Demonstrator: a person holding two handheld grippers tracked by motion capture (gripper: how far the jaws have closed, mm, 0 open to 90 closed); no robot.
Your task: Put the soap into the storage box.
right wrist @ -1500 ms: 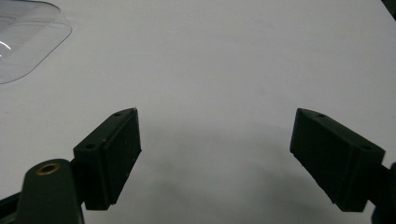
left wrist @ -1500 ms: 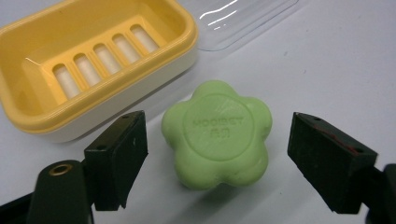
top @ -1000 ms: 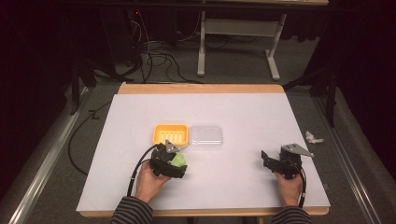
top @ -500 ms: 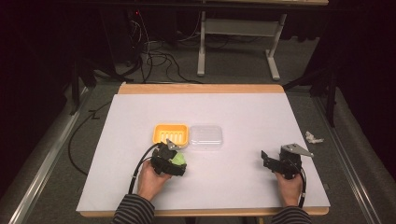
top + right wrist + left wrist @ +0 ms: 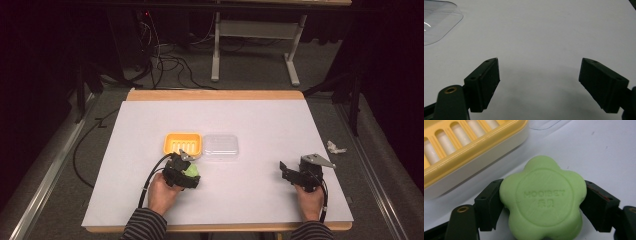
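- Spreading wide around both hands, the white table top [image 5: 260, 125] has bare surface toward its far wooden edge and on the whole stretch between the two grippers.
- The left gripper [image 5: 186, 167] sits near the front edge, left of centre, with its jaws clamped on a green flower-shaped soap [image 5: 541, 200]; in the left gripper view each black pad presses a side of the soap.
- The soap is raised just above or resting on the table, just beside the near wall of the yellow soap dish [image 5: 183, 144]; which of the two cannot be told.
- The yellow soap dish has a slotted tray inside [image 5: 461, 137], white showing through the slots, and nothing lies on it.
- A clear plastic lid [image 5: 220, 146] lies flat on the table, touching or just beside the dish on its right; it holds nothing.
- The right gripper [image 5: 286, 172] rests near the front right corner, well apart from the dish and lid, its jaws standing wide apart over bare table.
- In the right gripper view a corner of the clear lid [image 5: 439, 21] shows at the upper left.
- A small crumpled white scrap [image 5: 336, 147] lies off the table's right edge.
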